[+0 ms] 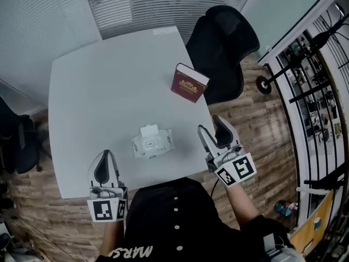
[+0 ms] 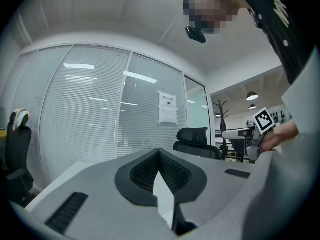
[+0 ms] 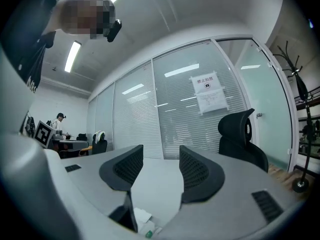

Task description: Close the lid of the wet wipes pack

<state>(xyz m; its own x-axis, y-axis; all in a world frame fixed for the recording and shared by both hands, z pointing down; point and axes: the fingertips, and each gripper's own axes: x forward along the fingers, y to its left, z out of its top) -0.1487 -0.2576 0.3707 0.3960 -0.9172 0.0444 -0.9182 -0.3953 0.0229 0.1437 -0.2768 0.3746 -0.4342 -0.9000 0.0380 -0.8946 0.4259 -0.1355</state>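
The white wet wipes pack point(image 1: 151, 143) lies on the white table point(image 1: 98, 91) near its front edge, with its lid flap point(image 1: 149, 130) standing open at the far side. My left gripper point(image 1: 105, 156) hovers over the table's near left part, to the left of the pack and closer to me. It is shut with nothing between its pads point(image 2: 142, 171). My right gripper point(image 1: 210, 123) sits at the table's right edge, right of the pack, open and empty. In the right gripper view, a corner of the pack point(image 3: 142, 219) shows low down, below the open jaws point(image 3: 161, 149).
A dark red book point(image 1: 189, 83) stands upright on the far right part of the table. Beyond that corner is a black office chair point(image 1: 222, 42). Another dark chair point(image 1: 19, 143) stands left of the table. A metal rack point(image 1: 316, 91) lines the right side.
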